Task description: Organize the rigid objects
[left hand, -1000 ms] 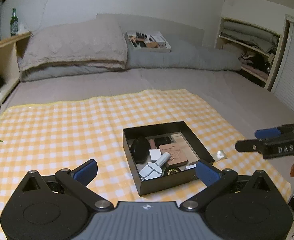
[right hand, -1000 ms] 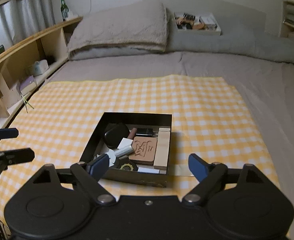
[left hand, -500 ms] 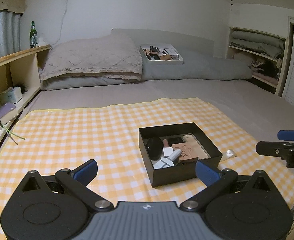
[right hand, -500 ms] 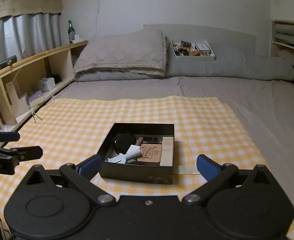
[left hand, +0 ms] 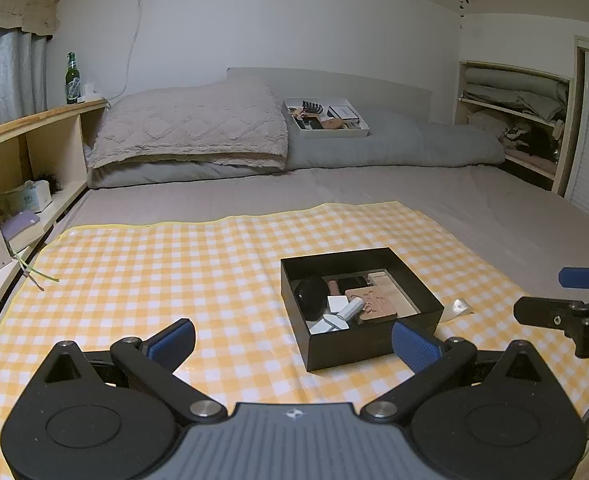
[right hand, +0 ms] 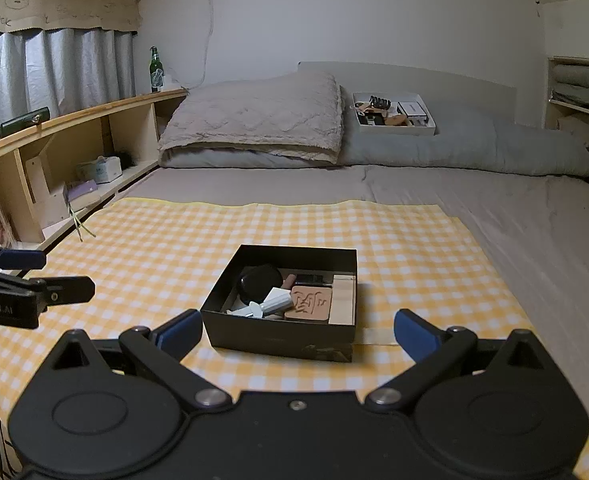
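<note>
A black open box [left hand: 346, 344] stands on the yellow checked cloth [left hand: 174, 272] on the bed; it also shows in the right wrist view [right hand: 254, 332]. Inside lie a black round object [right hand: 259, 280], a brown carved block [right hand: 309, 301], a wooden block [right hand: 343, 299] and white pieces [right hand: 276, 300]. My left gripper [left hand: 292, 344] is open and empty, pulled back before the box. My right gripper [right hand: 296, 330] is open and empty, also before the box. Each gripper shows at the other view's edge, the right [left hand: 562, 300] and the left [right hand: 38, 276].
A white tray [left hand: 326, 120] of small items rests on the grey bolster at the headboard, beside a folded blanket [left hand: 190, 132]. A wooden shelf [right hand: 74, 152] with a green bottle [right hand: 156, 70] runs along the left. A clear tape scrap [left hand: 456, 307] lies right of the box.
Both grippers have pulled back and tilted up from the box, so it looks smaller and farther away. Both stayed open and empty. The box contents have not moved.
</note>
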